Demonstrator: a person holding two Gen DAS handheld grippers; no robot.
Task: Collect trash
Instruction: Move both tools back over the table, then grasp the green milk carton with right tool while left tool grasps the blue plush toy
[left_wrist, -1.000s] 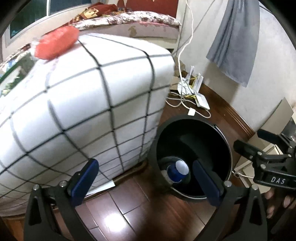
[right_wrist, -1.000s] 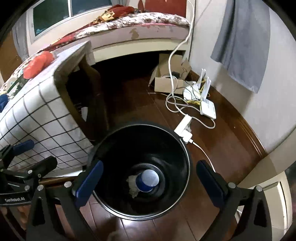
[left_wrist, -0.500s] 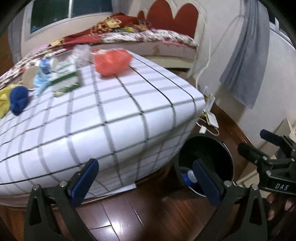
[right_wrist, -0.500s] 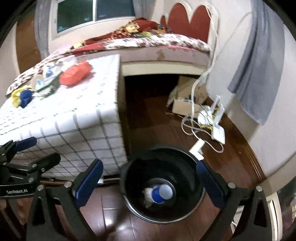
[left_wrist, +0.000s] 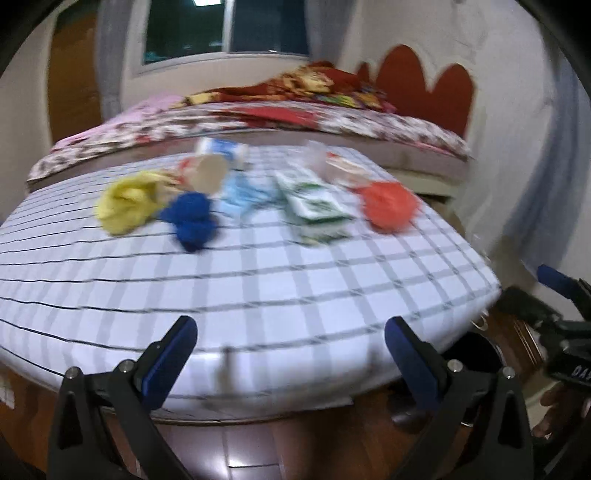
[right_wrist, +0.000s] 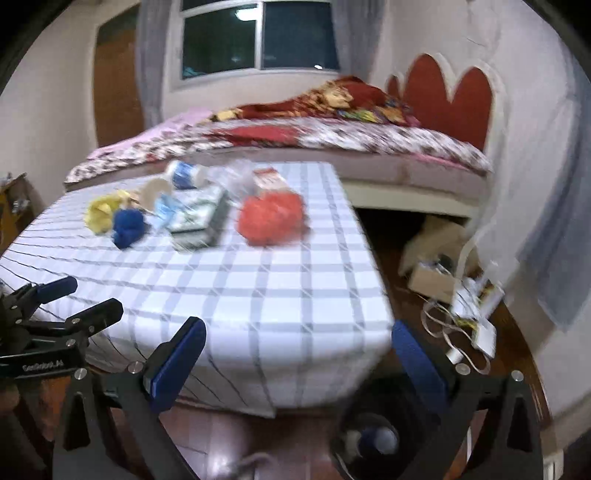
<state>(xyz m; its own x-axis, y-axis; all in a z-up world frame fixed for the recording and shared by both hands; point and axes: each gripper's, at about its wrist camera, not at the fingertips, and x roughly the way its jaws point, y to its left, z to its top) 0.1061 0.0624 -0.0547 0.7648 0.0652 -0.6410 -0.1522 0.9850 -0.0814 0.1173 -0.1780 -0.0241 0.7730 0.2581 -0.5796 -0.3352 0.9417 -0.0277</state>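
Both grippers hang at the near edge of the checked tabletop (left_wrist: 295, 295), the left gripper (left_wrist: 291, 363) and right gripper (right_wrist: 301, 363) each with fingers spread and empty. Trash sits along the tabletop's far side: a yellow wad (left_wrist: 125, 205), blue wad (left_wrist: 192, 219), green-and-white packet (left_wrist: 314, 203) and orange bag (left_wrist: 388, 206). The black bin (right_wrist: 373, 439) stands on the floor below the tabletop's right corner.
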